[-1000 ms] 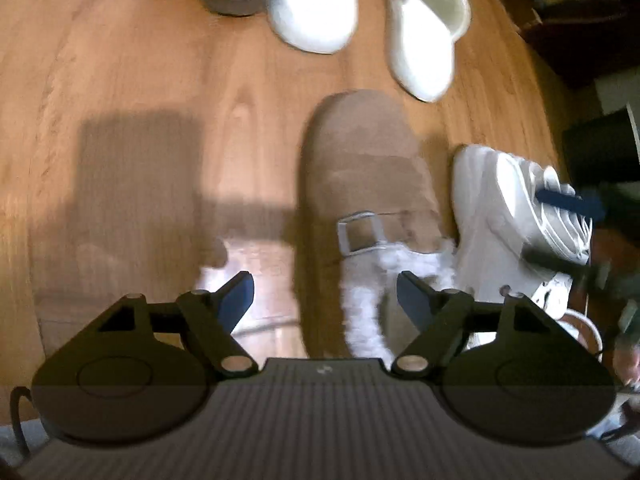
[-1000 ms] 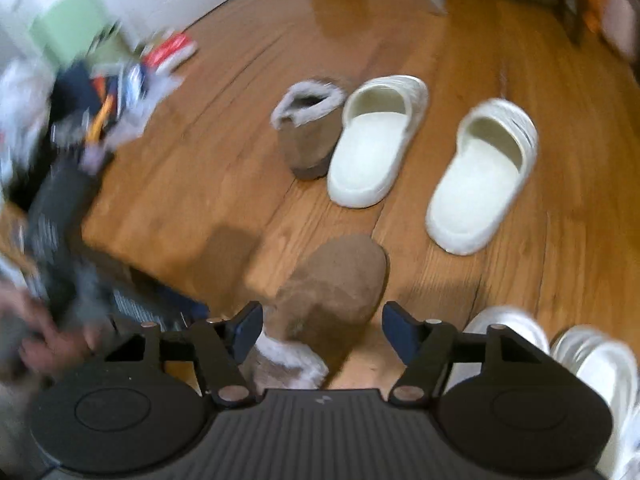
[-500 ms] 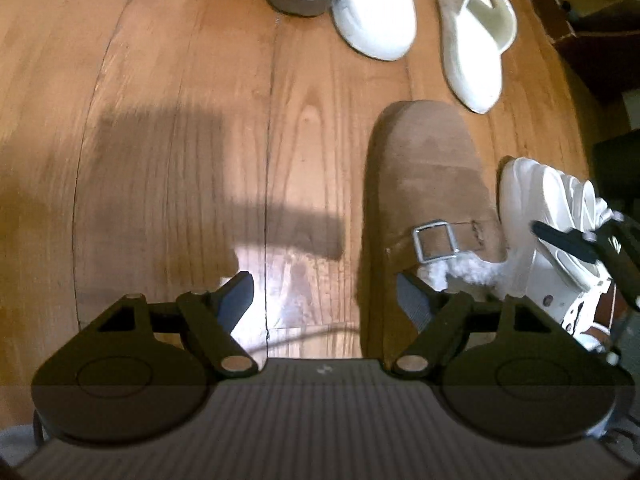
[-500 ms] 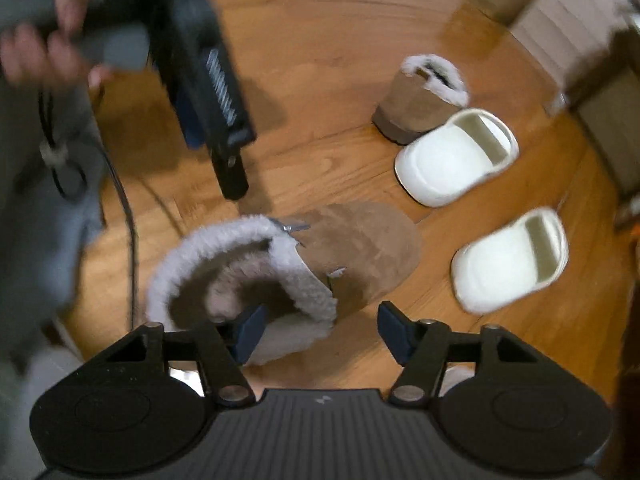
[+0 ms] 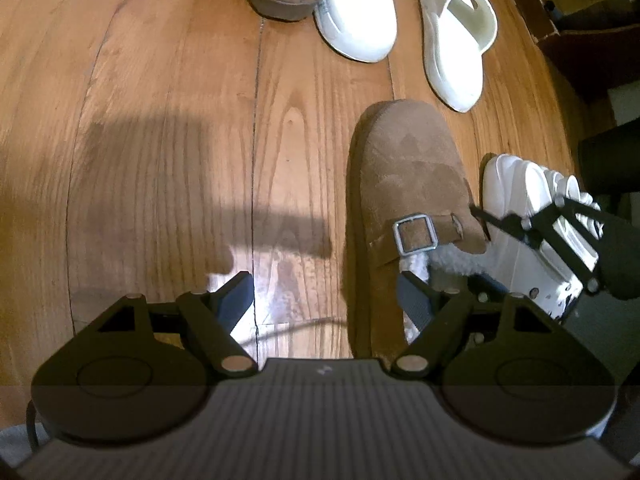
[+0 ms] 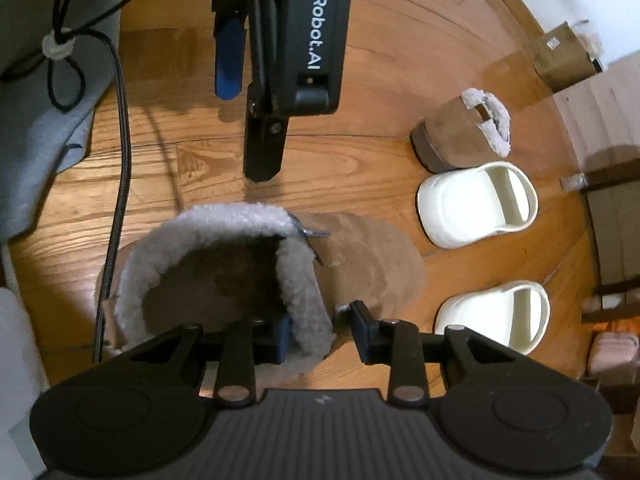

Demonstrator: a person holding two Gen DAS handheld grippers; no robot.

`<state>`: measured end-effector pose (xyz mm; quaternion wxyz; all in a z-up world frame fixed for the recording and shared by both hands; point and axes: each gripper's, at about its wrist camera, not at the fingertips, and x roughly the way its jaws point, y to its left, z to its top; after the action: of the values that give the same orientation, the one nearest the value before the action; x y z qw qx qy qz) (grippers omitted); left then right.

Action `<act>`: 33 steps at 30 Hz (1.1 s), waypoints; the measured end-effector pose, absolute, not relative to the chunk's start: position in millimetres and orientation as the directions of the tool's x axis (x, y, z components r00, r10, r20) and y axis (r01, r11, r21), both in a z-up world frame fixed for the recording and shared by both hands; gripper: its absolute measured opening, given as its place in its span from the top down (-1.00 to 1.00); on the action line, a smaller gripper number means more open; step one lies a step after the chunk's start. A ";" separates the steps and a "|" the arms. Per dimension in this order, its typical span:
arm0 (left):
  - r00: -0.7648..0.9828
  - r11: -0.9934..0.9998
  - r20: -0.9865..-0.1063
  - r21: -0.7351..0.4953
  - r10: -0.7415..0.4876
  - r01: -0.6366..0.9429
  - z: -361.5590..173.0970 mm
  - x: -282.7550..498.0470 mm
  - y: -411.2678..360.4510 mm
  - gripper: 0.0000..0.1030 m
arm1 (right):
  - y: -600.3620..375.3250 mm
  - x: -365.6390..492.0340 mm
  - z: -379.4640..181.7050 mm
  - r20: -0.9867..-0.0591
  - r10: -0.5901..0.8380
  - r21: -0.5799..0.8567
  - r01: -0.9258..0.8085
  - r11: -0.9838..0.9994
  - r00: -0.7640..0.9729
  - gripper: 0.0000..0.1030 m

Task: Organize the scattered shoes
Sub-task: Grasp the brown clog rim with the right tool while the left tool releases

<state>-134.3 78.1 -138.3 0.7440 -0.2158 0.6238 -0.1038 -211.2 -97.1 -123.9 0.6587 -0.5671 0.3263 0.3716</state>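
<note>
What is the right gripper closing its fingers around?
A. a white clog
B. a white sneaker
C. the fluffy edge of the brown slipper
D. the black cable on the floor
C. The right gripper has one finger inside the brown slipper and one outside it, so the fluffy edge sits between the closing jaws; the white clogs lie apart, untouched.

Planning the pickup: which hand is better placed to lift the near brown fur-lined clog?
Right. The right gripper jaws straddle the brown clog's fleece collar and are closing; the left gripper hangs open beside it.
</note>
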 end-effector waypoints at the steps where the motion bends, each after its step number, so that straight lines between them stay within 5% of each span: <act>1: 0.202 0.887 -0.884 -0.449 -0.422 -0.111 -137.6 -134.5 77.9 -0.52 | -95.8 -209.3 -125.5 -0.850 0.121 -0.506 -0.858 0.086 0.514 0.36; 28: 0.195 0.881 -0.878 -0.462 -0.438 -0.105 -136.3 -142.0 79.0 -0.52 | -82.2 -182.1 -143.3 -0.828 0.129 -0.535 -0.837 0.110 0.546 0.04; 33: 0.213 0.864 -0.871 -0.478 -0.444 -0.156 -136.8 -142.9 90.4 -0.52 | -79.0 -167.5 -135.9 -0.828 0.142 -0.514 -0.835 0.198 0.543 0.36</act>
<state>-142.9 90.4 -136.8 0.7402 -0.2417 0.6198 -0.0973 -167.5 -79.0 -135.9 0.7014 -0.5287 0.3274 0.3483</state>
